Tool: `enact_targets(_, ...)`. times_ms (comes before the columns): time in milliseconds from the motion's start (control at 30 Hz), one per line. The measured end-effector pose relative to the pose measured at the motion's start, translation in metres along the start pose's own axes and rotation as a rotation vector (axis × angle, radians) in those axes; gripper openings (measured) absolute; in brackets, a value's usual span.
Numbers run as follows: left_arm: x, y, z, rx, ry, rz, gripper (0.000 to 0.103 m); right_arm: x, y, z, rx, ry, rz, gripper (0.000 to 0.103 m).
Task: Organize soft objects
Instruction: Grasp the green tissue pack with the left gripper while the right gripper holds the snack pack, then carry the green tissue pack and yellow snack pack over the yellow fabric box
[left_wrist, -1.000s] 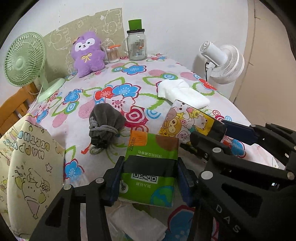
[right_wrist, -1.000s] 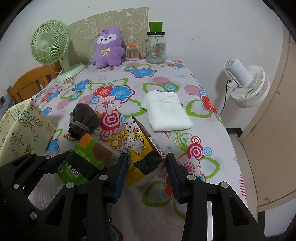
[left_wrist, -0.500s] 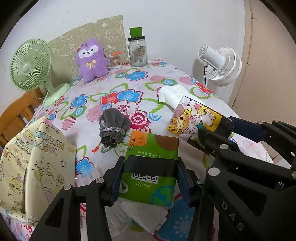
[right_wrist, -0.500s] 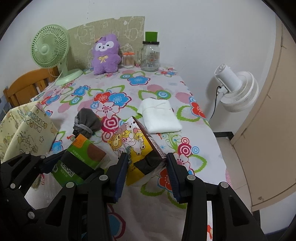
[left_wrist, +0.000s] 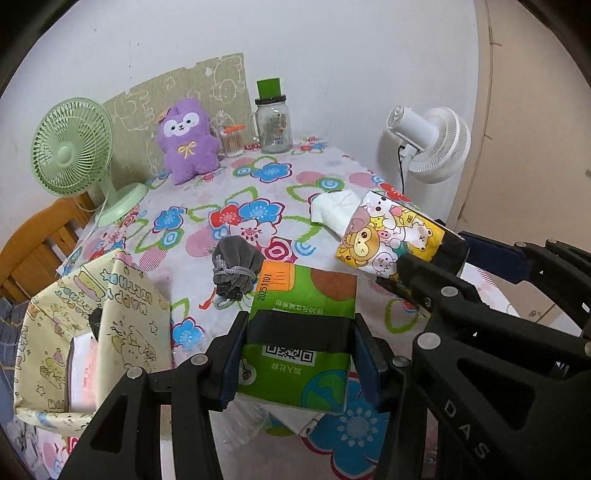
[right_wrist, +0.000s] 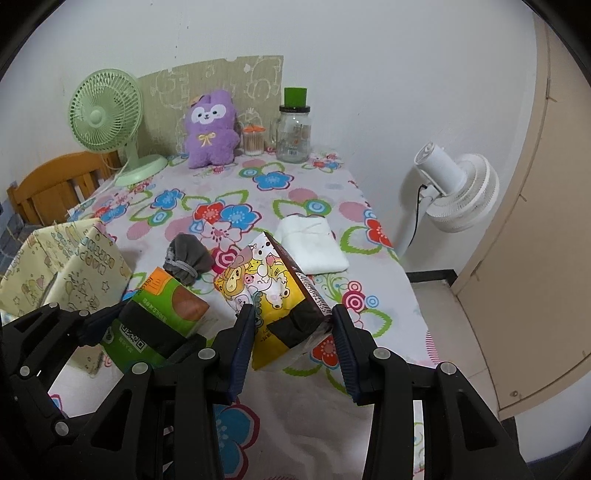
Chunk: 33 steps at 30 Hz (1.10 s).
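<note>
At the far left a wooden chair (right_wrist: 48, 188) stands against the surface (right_wrist: 258, 206), which is covered in a flowered cloth, and a cream paper gift bag (left_wrist: 92, 332) printed with cartoons stands open at the near left edge. Behind it, at the back left, is a green desk fan (right_wrist: 107, 118), then a purple plush toy (right_wrist: 210, 129), a small container of cotton swabs (right_wrist: 253, 142) and a glass jar with a green lid (right_wrist: 294, 129), all near the wall. Nearer the middle a grey drawstring pouch (left_wrist: 234, 269) lies on the cloth. The left tool (left_wrist: 301, 354) is clamped on a green tissue pack (left_wrist: 295, 332), its blue pads pressing the pack's two sides and holding it above the near edge of the surface. Just to its right, the right tool (right_wrist: 293, 334) grips a yellow cartoon-printed tissue pack (right_wrist: 269, 288) in the same way, tilted, also lifted off the cloth; the two packs are side by side and apart. Beyond the yellow pack a folded white cloth (right_wrist: 314, 245) lies flat on the surface. At the far right a white fan (right_wrist: 454, 188) stands on the floor beside a beige cabinet door (right_wrist: 535, 240).
</note>
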<state>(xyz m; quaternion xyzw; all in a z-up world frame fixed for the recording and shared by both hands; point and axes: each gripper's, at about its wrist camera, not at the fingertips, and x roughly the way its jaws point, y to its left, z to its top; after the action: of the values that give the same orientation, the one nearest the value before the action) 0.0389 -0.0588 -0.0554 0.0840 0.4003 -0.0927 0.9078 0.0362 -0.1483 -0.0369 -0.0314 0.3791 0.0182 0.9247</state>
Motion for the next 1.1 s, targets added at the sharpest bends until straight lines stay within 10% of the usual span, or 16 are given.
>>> enact_targets(1100, -0.082, 0.030, 0.019, 0.008, -0.121, 0.013, 0.054, -0.080, 0.032, 0.032, 0.014, -0.107, -0.007, 0.045)
